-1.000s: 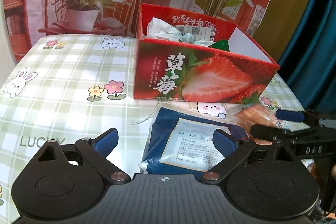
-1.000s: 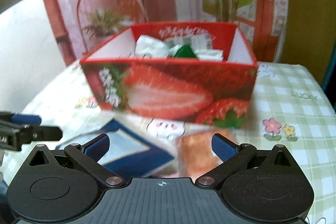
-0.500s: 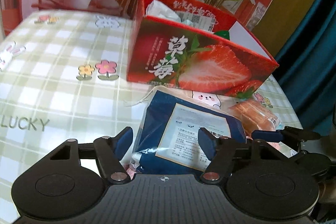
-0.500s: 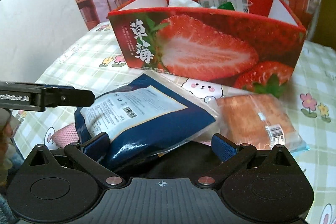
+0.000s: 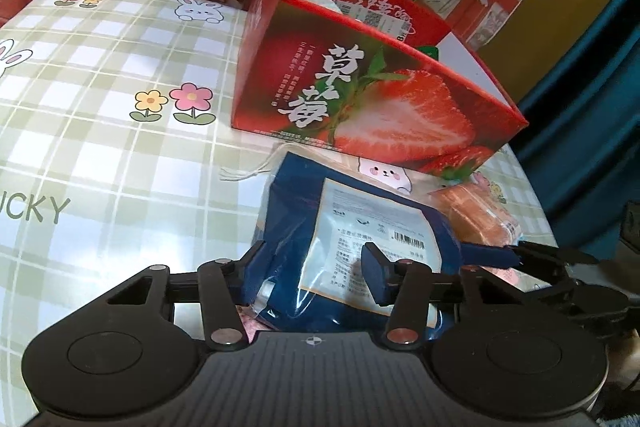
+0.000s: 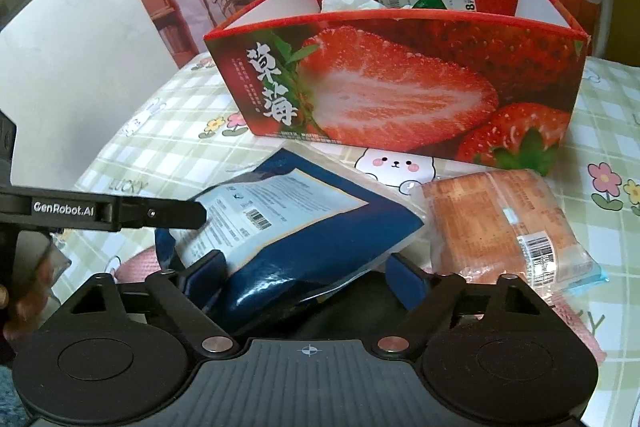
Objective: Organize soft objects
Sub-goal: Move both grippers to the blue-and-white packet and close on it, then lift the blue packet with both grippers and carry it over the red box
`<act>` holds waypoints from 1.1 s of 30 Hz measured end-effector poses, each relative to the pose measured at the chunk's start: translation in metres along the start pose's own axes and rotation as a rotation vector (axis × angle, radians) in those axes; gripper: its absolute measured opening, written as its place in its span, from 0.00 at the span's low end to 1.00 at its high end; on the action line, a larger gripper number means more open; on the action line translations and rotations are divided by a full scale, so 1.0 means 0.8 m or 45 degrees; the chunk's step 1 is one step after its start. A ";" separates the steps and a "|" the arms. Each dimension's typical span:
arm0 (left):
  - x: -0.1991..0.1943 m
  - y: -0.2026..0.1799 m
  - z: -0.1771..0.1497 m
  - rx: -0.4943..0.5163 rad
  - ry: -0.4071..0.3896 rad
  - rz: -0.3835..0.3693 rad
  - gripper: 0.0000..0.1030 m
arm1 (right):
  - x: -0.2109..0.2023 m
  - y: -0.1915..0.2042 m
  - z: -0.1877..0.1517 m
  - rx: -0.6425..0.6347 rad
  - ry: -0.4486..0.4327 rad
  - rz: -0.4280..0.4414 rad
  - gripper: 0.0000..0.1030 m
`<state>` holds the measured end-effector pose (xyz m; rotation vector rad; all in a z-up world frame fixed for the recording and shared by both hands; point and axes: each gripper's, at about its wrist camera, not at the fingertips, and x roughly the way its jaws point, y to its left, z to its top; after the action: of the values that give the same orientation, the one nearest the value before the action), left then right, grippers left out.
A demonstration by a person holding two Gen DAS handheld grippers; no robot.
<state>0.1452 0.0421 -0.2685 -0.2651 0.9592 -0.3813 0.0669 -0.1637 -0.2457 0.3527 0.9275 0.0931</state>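
A soft dark blue packet with a white label (image 5: 352, 227) lies on the checked tablecloth in front of the red strawberry box (image 5: 380, 99). My left gripper (image 5: 314, 277) is closed on the packet's near end, its fingers pressing into the plastic. In the right wrist view the same packet (image 6: 304, 223) lies between the fingers of my right gripper (image 6: 304, 279), which closes on its near edge. An orange wrapped cake (image 6: 504, 227) lies to its right. The box (image 6: 400, 79) holds white and green soft packs.
The left gripper's finger (image 6: 160, 213) reaches in from the left in the right wrist view. A pink mesh item (image 6: 136, 265) lies under the packet. Wall backdrop with plant and chair stands behind the box. A teal curtain (image 5: 592, 87) hangs at right.
Both grippers moved in on the blue packet and narrowed their fingers around its near end; the packet's near edge is lifted and bulged.
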 end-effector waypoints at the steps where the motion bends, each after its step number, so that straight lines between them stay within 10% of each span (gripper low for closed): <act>1: -0.001 -0.001 0.000 0.001 0.003 -0.002 0.51 | 0.001 0.000 0.001 0.003 -0.004 0.006 0.76; 33: 0.006 0.012 -0.002 -0.123 0.054 -0.051 0.51 | -0.005 -0.010 0.009 -0.026 -0.051 -0.026 0.52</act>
<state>0.1484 0.0488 -0.2768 -0.3661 1.0165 -0.3791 0.0696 -0.1745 -0.2412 0.3251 0.8899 0.0766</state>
